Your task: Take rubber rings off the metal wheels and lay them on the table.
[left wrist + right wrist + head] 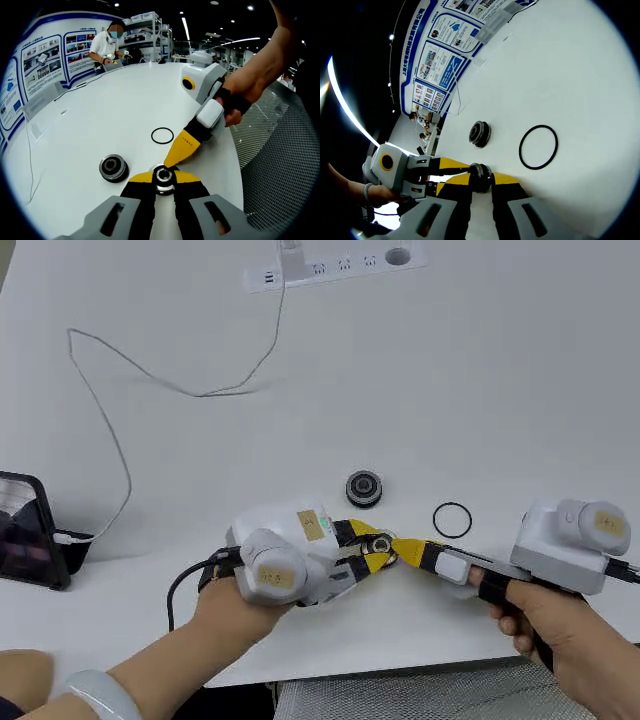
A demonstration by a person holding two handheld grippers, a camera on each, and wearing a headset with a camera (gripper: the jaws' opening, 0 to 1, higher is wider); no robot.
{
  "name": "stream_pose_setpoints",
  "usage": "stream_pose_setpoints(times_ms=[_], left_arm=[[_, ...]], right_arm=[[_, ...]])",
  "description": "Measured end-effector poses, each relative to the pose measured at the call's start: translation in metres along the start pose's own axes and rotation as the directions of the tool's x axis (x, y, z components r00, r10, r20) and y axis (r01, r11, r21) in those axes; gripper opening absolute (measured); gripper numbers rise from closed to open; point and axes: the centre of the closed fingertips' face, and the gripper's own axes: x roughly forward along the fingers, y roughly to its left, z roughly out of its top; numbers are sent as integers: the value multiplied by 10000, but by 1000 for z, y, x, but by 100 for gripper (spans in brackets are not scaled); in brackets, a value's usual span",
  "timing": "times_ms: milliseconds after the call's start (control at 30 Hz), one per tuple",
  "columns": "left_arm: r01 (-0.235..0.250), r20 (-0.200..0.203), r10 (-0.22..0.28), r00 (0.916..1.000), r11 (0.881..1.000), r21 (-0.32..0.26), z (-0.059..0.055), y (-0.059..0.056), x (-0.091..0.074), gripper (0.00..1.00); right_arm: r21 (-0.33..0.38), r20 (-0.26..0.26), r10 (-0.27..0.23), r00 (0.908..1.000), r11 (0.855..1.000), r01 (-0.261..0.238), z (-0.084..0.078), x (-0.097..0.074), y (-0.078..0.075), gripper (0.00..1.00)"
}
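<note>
Left gripper, right gripper: jaws clamped.

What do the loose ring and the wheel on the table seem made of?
Loose ring: likely rubber, thin, matte black, no glint. Wheel: likely metal, as its hub shines grey; the dark outer band may be a rubber ring.

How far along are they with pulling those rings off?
Done: one ring already lies loose on the table. In hand: the left gripper and right gripper both close on one wheel, its ring seemingly still on. Left: the other wheel sits on the table with a dark rim; it may still carry its ring, though I cannot be sure.
</note>
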Motion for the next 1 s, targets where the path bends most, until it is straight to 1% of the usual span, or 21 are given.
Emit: stream_pose_setpoints(times_ms=[67,100,167,267,300,433,567,667,733,1000], left_arm=[[-4,7,4,10000,10000,-13,0,0,0,13],[-7,10,7,10000,10000,-19,0,0,0,13],[-15,15,15,10000,10000,-43,0,0,0,13],[-23,30,23,10000,10000,-78,0,0,0,13],[-21,28,21,10000,10000,-61,0,0,0,13],[-18,35,19,10000,10000,-93,0,0,0,13],[-41,25,41,10000,9999,-119,1,0,0,13],[-56,31,56,10000,9999,-147,1,0,0,13],[-51,38,51,10000,9999,-144,1,0,0,13],[-28,27,29,10000,9999,-124,1,0,0,13]], right_arm=[[44,-31,64,10000,10000,-64,-2,2,2,16],[70,76,37,10000,10000,-38,0,1,0,16],[194,56,50,10000,9998,-51,0,1,-1,16],[173,-46,120,9999,9998,-119,1,0,1,16],[203,-144,169,9998,9997,-166,-1,0,3,15],[103,-213,244,9995,9997,-242,-2,1,4,16],[-30,-209,203,9996,9998,-203,-3,3,2,15],[29,-210,217,9995,9998,-216,-1,5,3,15],[81,-244,283,9993,9996,-281,-1,4,4,16],[-149,-262,332,9991,9993,-336,0,0,6,16]])
